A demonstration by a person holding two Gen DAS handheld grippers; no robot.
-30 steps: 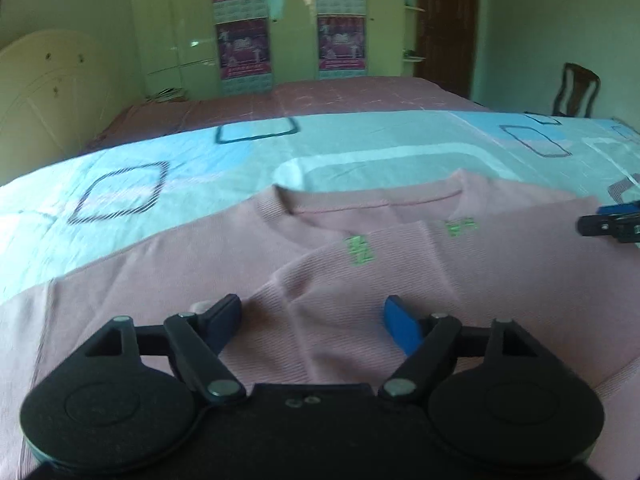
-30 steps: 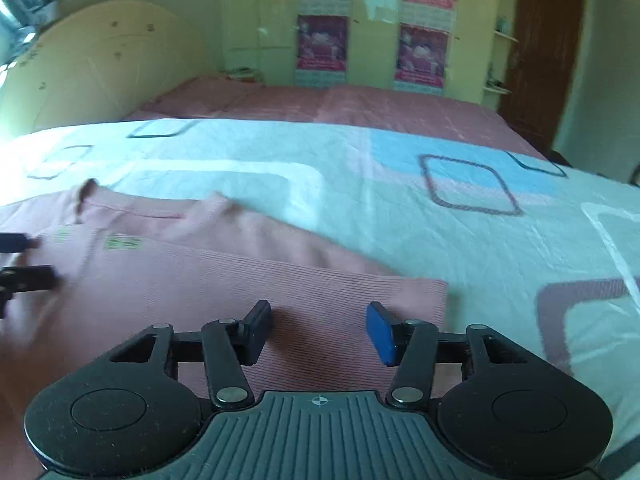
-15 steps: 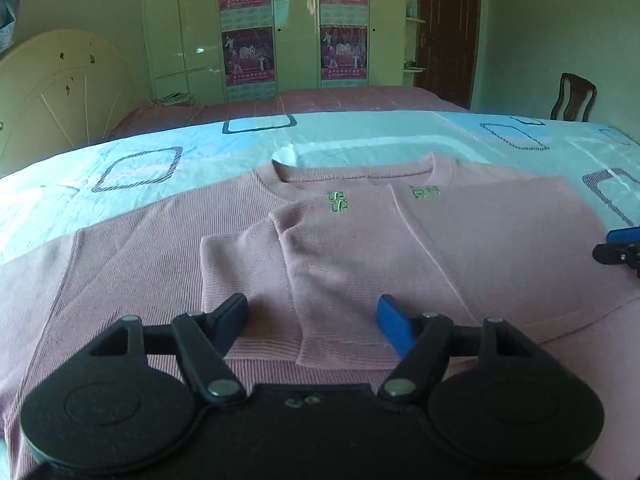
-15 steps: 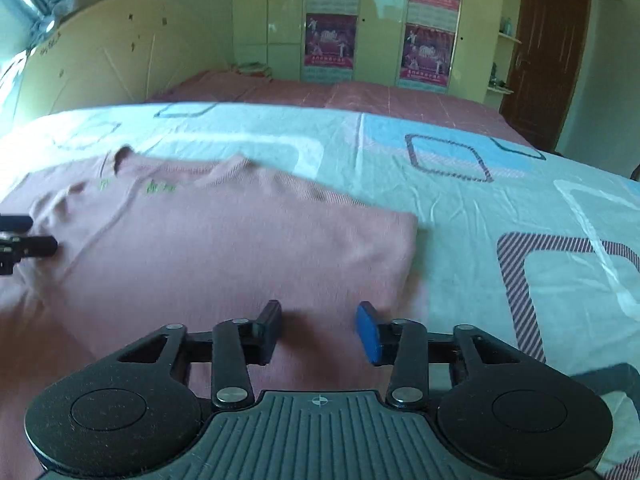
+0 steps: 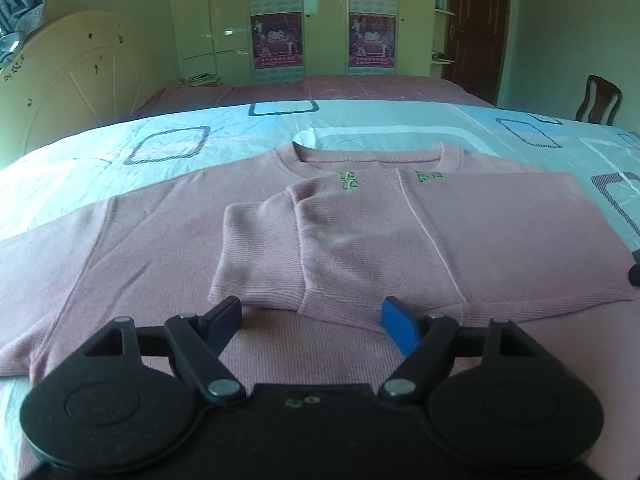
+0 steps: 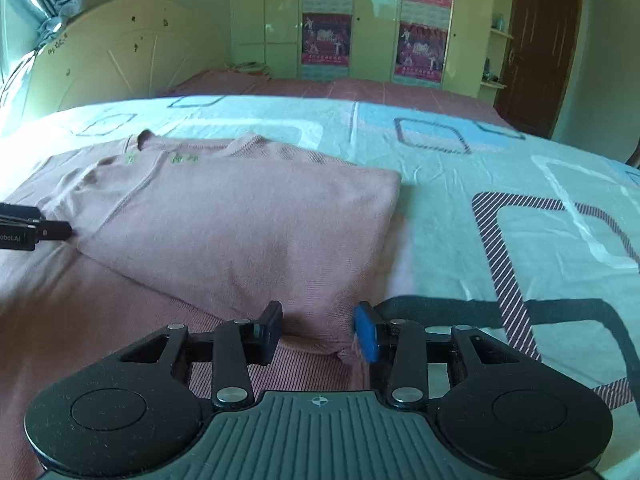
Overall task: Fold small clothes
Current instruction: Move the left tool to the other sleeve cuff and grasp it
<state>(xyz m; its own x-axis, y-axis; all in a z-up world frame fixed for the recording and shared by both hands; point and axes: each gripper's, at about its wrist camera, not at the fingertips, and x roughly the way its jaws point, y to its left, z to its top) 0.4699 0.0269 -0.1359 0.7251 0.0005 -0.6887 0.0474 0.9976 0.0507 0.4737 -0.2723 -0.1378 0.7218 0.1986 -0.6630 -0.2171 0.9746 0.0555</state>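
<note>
pink sweater (image 5: 360,240) on bedsheet (image 5: 120,160): right side + sleeve folded in, left side undone. left gripper (image 5: 312,316) jaws wide, empty, just reopening. right gripper (image 6: 318,330) half-open, nothing clamped.

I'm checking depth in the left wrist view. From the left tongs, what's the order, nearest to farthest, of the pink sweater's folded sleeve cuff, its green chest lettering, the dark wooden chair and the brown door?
1. Folded sleeve cuff, just ahead of the left tongs.
2. Green lettering, mid-sweater.
3. Wooden chair, right, beyond the bed.
4. Brown door, back wall.
</note>
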